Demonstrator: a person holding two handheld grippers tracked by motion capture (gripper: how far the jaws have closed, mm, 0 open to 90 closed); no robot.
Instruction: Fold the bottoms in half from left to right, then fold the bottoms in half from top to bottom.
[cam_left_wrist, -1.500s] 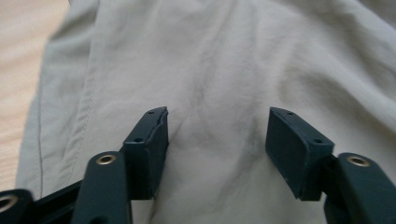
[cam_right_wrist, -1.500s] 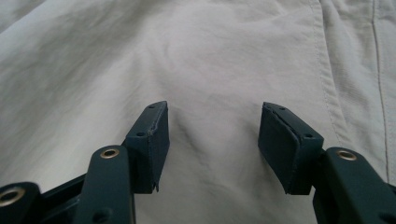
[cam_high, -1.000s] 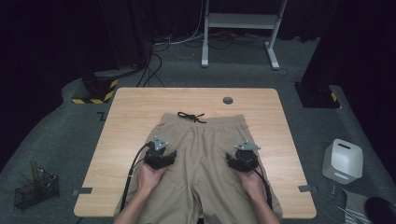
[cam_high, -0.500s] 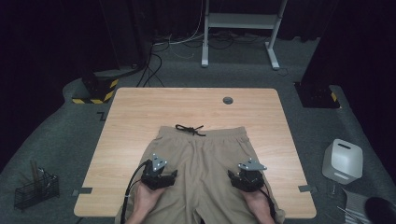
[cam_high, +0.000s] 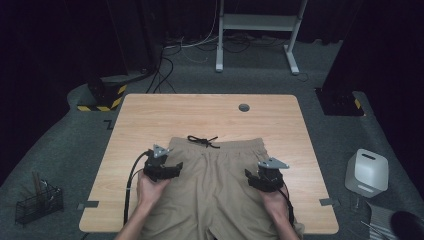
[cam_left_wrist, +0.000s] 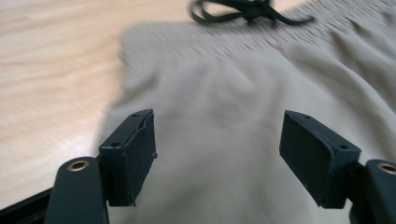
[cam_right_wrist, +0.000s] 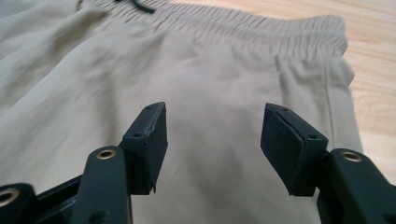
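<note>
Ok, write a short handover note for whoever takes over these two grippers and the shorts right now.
Left gripper: jaws just opened wide, nothing between them, over the shorts' left side.
Right gripper: jaws open, empty, over the right side below the waistband.
Khaki shorts lie flat on the table, waistband away from the person, black drawstring at top, legs reaching the near edge.
Done: shorts spread out.
Left: probably folding; nothing folded yet.

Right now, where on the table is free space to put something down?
The far half of the table is bare wood, from the far edge to the shorts' waistband, apart from a small grey disc. Narrow bare strips run beside the shorts, left and right. The near middle is crowded: shorts, left gripper, right gripper.
</note>
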